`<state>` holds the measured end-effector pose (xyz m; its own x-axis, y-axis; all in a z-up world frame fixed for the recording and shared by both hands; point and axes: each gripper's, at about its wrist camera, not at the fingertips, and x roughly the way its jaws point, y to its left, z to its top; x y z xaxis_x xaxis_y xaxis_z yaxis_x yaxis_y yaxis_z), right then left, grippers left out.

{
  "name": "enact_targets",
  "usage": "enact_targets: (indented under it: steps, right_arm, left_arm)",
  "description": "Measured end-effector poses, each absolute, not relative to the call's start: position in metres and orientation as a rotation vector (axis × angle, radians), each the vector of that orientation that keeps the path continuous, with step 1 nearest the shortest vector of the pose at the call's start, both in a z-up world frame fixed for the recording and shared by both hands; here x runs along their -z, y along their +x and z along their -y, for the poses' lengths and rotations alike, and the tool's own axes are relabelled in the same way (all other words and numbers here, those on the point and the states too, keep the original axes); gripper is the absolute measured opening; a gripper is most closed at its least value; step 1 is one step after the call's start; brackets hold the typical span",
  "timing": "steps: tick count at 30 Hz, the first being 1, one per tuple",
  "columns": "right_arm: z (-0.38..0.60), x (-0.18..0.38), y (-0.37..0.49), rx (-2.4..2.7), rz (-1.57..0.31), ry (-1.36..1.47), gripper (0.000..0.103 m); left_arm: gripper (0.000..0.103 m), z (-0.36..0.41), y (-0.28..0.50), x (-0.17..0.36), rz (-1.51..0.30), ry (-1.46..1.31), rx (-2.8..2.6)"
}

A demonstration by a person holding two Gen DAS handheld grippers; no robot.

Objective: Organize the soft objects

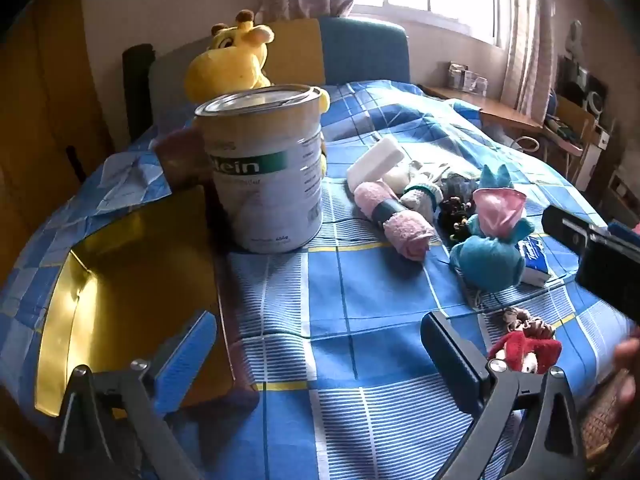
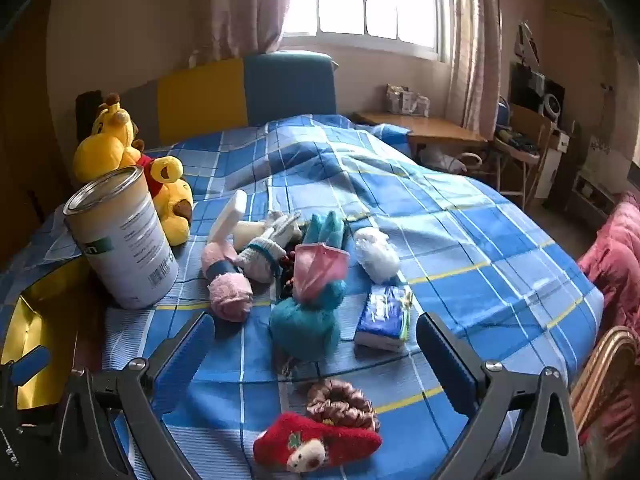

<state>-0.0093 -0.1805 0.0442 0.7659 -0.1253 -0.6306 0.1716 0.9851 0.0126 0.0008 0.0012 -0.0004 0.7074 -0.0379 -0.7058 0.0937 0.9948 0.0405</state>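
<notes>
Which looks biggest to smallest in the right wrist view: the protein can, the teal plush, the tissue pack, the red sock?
As they appear:
1. protein can
2. teal plush
3. red sock and tissue pack, too close to rank; the sock lies nearest the camera, which enlarges it.

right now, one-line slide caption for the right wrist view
Open right gripper hovers over red sock and scrunchie on the checked bedspread.

We hold our left gripper low and level, its jaws spread wide with nothing between them. Our right gripper sits likewise, jaws wide apart and empty, fingers pointing forward and slightly downward.
</notes>
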Motion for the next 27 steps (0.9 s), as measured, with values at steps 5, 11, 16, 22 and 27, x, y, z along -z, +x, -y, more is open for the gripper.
enact_targets:
  steps: [5, 11, 16, 22, 27]
  right_arm:
    - [0.181, -0.049, -0.002, 0.195, -0.643, -0.007, 0.103]
    - [0.201, -0.034, 0.015, 0.161, -0.665, 0.067, 0.103]
    - [0.207, -0.031, 0.015, 0.139, -0.677, 0.116, 0.103]
    - [0.205, -0.029, 0.017, 0.134, -0.692, 0.12, 0.103]
    - [0.207, -0.028, 0.017, 0.133, -0.697, 0.131, 0.103]
  left_arm:
    - [0.103, -0.014, -0.001, 0.0, -0.777, 0.077, 0.077]
    - [0.103, -0.014, -0.002, 0.004, -0.781, 0.08, 0.033]
    - [0.103, -0.014, -0.003, 0.004, -0.779, 0.074, 0.029]
    - [0.103, -0.015, -0.004, 0.004, -0.779, 0.071, 0.033]
    - [0.103, -0.016, -0.005, 0.004, -0.778, 0.074, 0.034]
